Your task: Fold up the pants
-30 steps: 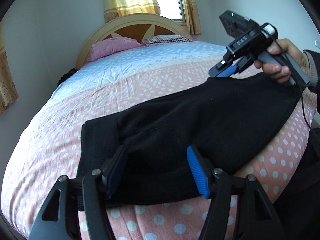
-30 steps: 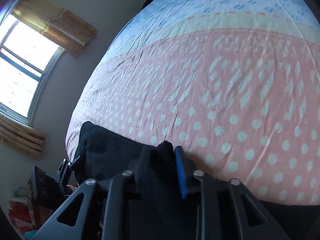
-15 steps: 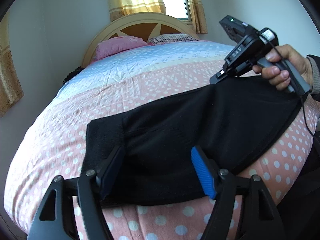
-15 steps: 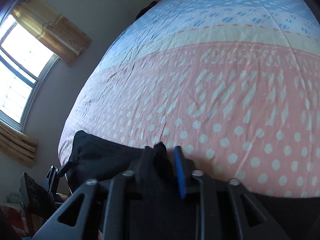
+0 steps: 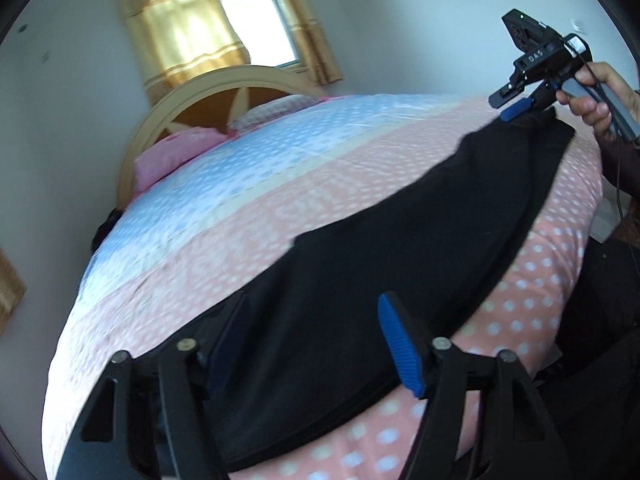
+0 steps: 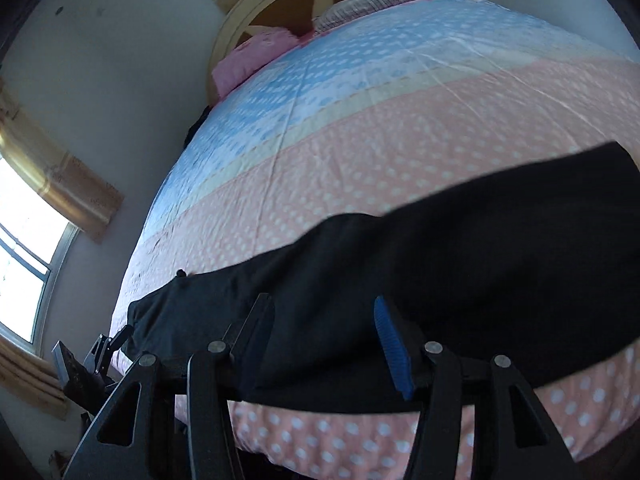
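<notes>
Black pants [image 5: 360,276] lie flat across the near part of the bed, folded lengthwise. My left gripper [image 5: 316,340] is open, its fingers straddling the pants near one end. My right gripper [image 6: 324,332] is open just above the pants [image 6: 460,272] at the other end. In the left wrist view the right gripper [image 5: 516,104] sits at the far right end of the pants, held by a hand. The left gripper [image 6: 104,350] shows at the far left in the right wrist view.
The bed [image 5: 280,168] has a pink and blue dotted cover, a pink pillow [image 5: 168,156] and a rounded wooden headboard [image 5: 208,92]. Curtained windows [image 5: 248,20] are in the walls. The near bed edge [image 6: 360,440] is just below the pants.
My right gripper has opened and let go of the pants. The pants now lie stretched out longer across the bed. Both views have swung.
</notes>
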The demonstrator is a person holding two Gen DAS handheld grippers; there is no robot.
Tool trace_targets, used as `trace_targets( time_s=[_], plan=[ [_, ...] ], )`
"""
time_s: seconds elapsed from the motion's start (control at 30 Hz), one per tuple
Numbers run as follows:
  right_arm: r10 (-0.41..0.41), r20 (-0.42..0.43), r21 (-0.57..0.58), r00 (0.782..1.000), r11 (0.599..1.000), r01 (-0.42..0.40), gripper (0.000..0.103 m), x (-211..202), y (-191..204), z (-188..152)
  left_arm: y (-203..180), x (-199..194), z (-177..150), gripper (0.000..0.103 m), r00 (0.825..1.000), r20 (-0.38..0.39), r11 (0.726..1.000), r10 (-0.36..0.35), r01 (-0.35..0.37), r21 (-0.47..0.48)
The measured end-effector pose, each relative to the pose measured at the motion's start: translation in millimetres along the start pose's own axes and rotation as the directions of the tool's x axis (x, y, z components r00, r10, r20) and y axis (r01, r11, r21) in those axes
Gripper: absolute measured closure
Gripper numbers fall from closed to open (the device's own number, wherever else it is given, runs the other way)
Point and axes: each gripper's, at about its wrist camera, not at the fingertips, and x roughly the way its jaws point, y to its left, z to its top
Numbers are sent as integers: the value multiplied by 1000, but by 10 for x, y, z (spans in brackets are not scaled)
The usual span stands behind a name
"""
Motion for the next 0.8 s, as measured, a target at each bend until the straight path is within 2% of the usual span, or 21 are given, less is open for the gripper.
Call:
trace_targets(
  time_s=[0.03,0.1,0.13,0.17,0.27,0.37,0.43,0.53,0.6,0.7,0.8],
  plan=[
    [5,-4,20,1000,1000,-5,52,-11,-81,-53,-97,48,52,44,1000,-4,1000,-18,18,14],
    [46,-23,82,999,996,-44,54,6,-235,-170,-270,101,136,46,999,1,998,-49,49,30],
    [66,-28,101,997,993,-63,59,24,-278,-192,-353,124,172,47,997,4,997,-71,71,39],
    [86,-28,118,996,990,-82,59,33,-331,-217,-437,142,207,47,996,6,995,-91,90,49],
    [187,-33,192,982,965,-177,59,147,-412,-242,-641,176,272,47,992,5,988,-126,125,86],
    [249,-69,233,966,946,-227,59,328,-383,-275,-770,215,278,47,989,-13,983,-150,151,108],
    [226,-84,219,971,954,-203,59,426,-303,-294,-797,267,259,47,989,-31,982,-143,146,116],
    [231,-45,192,972,957,-219,59,422,-200,-283,-747,369,236,47,988,-64,985,-139,144,92],
    [246,21,181,969,952,-246,59,325,-165,-256,-704,415,228,47,986,-76,986,-149,154,59],
    [168,93,168,981,969,-181,59,91,-256,-194,-668,410,228,47,982,-72,984,-173,175,22],
    [81,185,250,979,960,-127,59,-253,-566,-141,-724,350,219,47,983,-60,984,-172,174,36]
  ],
)
